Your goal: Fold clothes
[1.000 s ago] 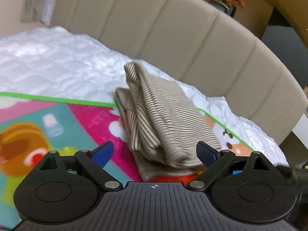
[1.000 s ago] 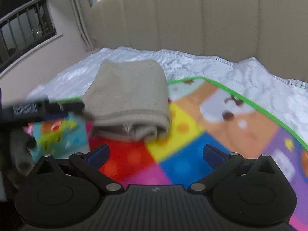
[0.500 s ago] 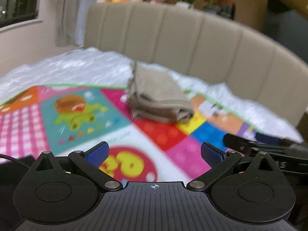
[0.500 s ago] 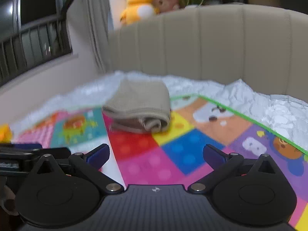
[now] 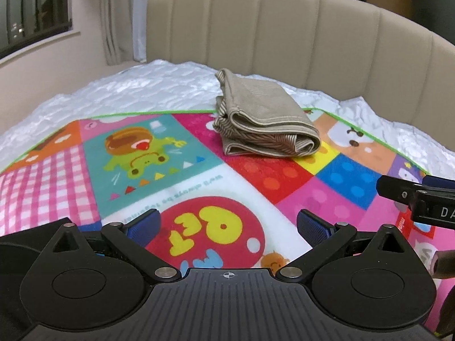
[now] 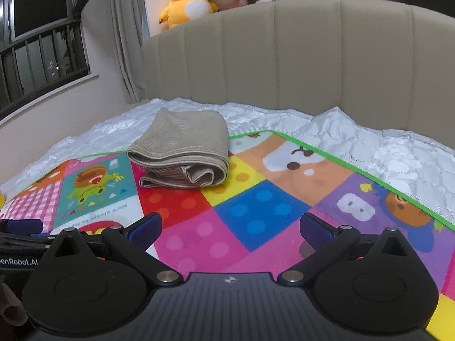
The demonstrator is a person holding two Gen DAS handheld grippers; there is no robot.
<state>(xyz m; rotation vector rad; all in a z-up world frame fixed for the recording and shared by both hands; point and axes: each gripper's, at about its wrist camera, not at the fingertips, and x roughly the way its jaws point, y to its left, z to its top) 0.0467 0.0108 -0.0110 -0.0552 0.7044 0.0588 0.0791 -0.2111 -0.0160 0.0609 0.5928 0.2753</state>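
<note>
cloth [image 5: 264,116]: folded (striped, beige), at mat's [image 5: 159,153] far edge, partly on the quilt [image 5: 136,91] | left gripper [image 5: 227,224]: fingers spread, empty, over mat's near part | right gripper [image 6: 230,224]: fingers spread, empty, well apart from cloth

Folded cloth [image 5: 264,116] on the mat's [image 5: 170,182] far edge, mat on the bed [image 5: 142,91], headboard [image 5: 284,37] behind, toys [image 6: 187,0] above it, both grippers well before the cloth

1 folded garment [image 5: 264,122], 1 play mat [image 5: 159,176], 2 plush toys [image 6: 184,0], 2 grippers [image 5: 227,226].
</note>
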